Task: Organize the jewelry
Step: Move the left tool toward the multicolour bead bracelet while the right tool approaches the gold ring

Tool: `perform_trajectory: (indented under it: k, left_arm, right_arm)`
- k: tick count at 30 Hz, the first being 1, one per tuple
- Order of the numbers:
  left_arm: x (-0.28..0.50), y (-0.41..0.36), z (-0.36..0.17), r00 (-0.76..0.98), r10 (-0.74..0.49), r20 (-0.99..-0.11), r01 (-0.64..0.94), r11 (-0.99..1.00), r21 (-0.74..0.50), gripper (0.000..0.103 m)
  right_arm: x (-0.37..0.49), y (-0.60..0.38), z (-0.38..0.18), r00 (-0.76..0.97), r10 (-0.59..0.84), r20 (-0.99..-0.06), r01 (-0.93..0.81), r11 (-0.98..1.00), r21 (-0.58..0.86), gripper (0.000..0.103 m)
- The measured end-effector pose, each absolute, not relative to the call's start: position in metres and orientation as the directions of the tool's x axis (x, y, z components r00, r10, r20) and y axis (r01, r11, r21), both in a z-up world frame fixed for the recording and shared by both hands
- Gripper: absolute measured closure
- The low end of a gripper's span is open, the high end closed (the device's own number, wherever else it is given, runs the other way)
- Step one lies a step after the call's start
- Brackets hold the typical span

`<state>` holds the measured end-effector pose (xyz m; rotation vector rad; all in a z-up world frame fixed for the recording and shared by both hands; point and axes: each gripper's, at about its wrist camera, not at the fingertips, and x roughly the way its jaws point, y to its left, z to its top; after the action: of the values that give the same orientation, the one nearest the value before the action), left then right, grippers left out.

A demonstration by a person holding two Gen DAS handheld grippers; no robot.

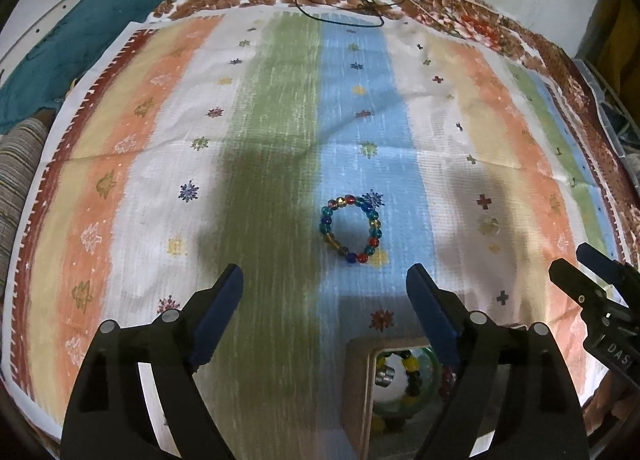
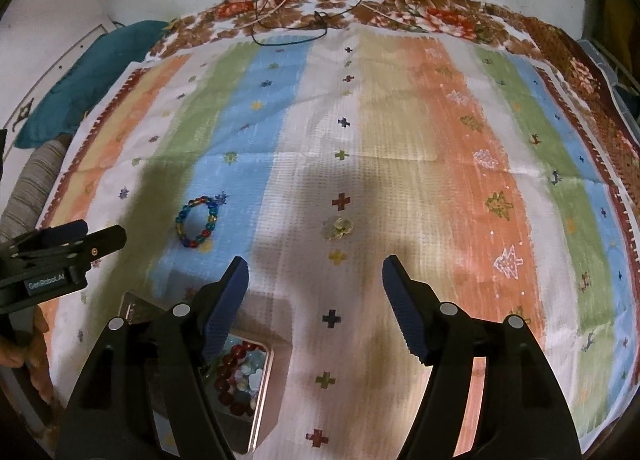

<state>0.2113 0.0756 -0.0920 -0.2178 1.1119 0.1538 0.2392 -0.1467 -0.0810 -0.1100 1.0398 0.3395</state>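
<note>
A bracelet of blue, red and yellow beads [image 1: 351,229] [image 2: 197,222] lies flat on the blue stripe of the cloth. My left gripper [image 1: 324,272] [image 2: 102,231] hovers just short of it, open and empty. A small pale, clear trinket [image 2: 338,228] [image 1: 489,226] rests on the white stripe, ahead of my right gripper [image 2: 315,263] [image 1: 574,260], which is also open with nothing between its fingers. An open jewelry box [image 1: 356,372] [image 2: 272,372] sits near the front edge, partly behind the fingers. It holds a red bead bracelet [image 2: 232,372], a green bangle [image 1: 432,364] and other pieces.
The striped, patterned cloth [image 1: 280,120] covers a floral bedspread [image 1: 460,16]. A black cord [image 1: 340,16] lies at the far edge near the wall. A teal cloth [image 1: 80,40] and a striped cushion [image 1: 20,164] sit off the left side. A hand [image 2: 24,356] holds the left gripper.
</note>
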Motion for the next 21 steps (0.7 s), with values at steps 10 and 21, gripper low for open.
perform_trajectory:
  k: [10,21]
  left_arm:
    - [0.228,0.081,-0.108,0.412,0.001,-0.911,-0.238,0.965,-0.107,0.019]
    - [0.244,0.082,-0.123,0.382,-0.001,-0.924,-0.225,0.970,-0.095,0.019]
  right_arm:
    - [0.257,-0.144,-0.093,0.439,0.199,-0.876,-0.316,0.947,0.057,0.034]
    - [0.278,-0.140,-0.111,0.407,0.165,-0.899,-0.302,0.953,0.038,0.034]
